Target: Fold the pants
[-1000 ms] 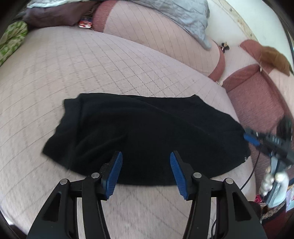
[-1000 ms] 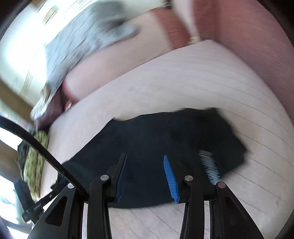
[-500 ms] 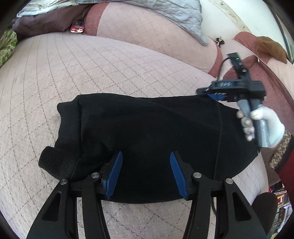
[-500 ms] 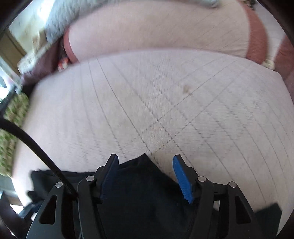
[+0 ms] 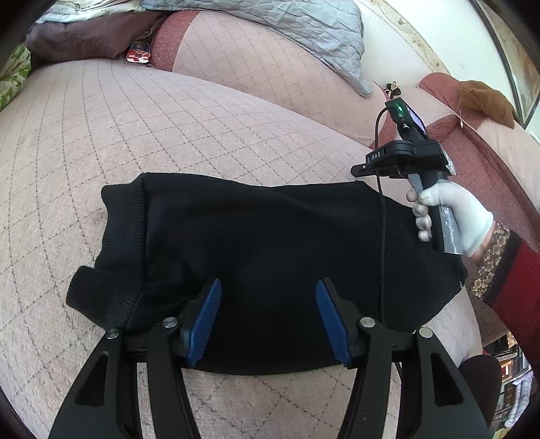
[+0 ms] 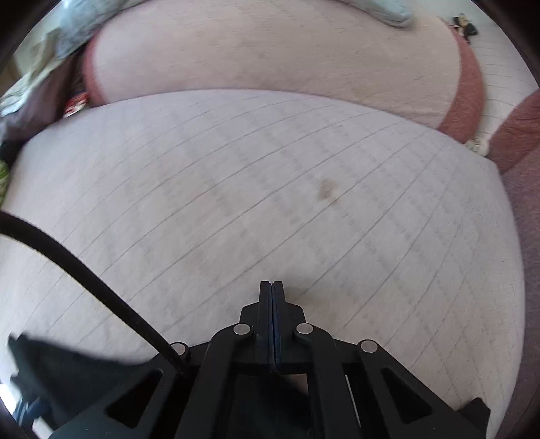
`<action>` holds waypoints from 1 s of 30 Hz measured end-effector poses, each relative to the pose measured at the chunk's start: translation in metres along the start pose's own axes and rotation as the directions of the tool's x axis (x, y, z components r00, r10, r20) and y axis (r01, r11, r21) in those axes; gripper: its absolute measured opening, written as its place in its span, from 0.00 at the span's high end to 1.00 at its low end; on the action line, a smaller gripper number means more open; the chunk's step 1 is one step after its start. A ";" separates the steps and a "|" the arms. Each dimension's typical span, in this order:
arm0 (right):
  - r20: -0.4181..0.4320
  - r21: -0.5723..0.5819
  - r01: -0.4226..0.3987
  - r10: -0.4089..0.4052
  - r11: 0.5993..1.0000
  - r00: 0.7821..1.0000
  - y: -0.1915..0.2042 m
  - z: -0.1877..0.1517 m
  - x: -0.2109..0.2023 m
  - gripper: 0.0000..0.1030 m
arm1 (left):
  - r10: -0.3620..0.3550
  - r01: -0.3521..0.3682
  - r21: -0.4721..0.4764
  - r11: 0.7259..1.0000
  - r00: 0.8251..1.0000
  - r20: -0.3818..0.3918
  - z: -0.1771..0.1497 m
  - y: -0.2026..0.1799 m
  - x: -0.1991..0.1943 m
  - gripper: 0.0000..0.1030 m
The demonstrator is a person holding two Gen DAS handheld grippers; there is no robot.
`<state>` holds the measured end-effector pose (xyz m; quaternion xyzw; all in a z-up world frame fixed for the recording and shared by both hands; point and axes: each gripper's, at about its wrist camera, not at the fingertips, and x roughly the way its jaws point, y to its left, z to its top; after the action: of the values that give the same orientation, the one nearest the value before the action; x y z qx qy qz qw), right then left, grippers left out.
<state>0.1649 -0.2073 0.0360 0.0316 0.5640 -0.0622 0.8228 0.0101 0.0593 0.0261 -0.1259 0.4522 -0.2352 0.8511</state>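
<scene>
The black pants (image 5: 270, 256) lie folded in a wide bundle on the pink quilted sofa seat (image 5: 135, 128), ribbed waistband at the left. My left gripper (image 5: 268, 304) is open and empty, its blue pads hovering over the near edge of the pants. My right gripper (image 5: 362, 168) shows in the left wrist view above the far right corner of the pants, held by a white-gloved hand. In the right wrist view my right gripper (image 6: 272, 290) is shut with nothing between its pads, and the pants (image 6: 50, 368) show only at the lower left.
Sofa back cushions (image 5: 270, 67) rise behind the seat, with a grey quilted blanket (image 5: 287, 20) draped over them. A dark purple cloth (image 5: 84, 40) and a small red object (image 5: 138, 54) lie at the back left. A maroon armrest (image 5: 472, 162) stands at the right.
My right gripper closed from open and rose clear of the pants' far right corner, now pointing at bare seat. My left gripper stayed open and moved slightly closer over the pants.
</scene>
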 end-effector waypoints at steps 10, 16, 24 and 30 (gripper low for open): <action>0.357 -0.015 -0.031 0.035 0.999 0.933 -0.005 -0.104 -0.176 0.49 | 0.050 -0.049 -0.009 0.999 0.992 0.113 -0.002 -0.004 -0.052 0.44; 0.609 0.082 0.040 -0.082 0.996 0.789 -0.015 -0.241 -0.268 0.01 | 0.184 -0.173 -0.090 0.981 0.975 0.126 -0.018 0.005 -0.101 0.44; 0.460 0.188 -0.162 0.059 0.969 0.886 -0.056 -0.283 -0.237 0.15 | 0.270 -0.248 -0.207 0.946 0.959 0.084 -0.051 0.011 -0.144 0.43; 0.370 0.255 -0.150 0.047 0.955 0.928 -0.069 -0.289 -0.177 0.16 | 0.331 -0.312 -0.197 0.929 0.941 0.072 -0.056 0.001 -0.155 0.43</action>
<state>-0.1748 -0.2289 0.0974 0.1638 0.3868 -0.1037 0.9015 -0.1101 0.1400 0.1046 -0.1396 0.4414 -0.0430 0.8853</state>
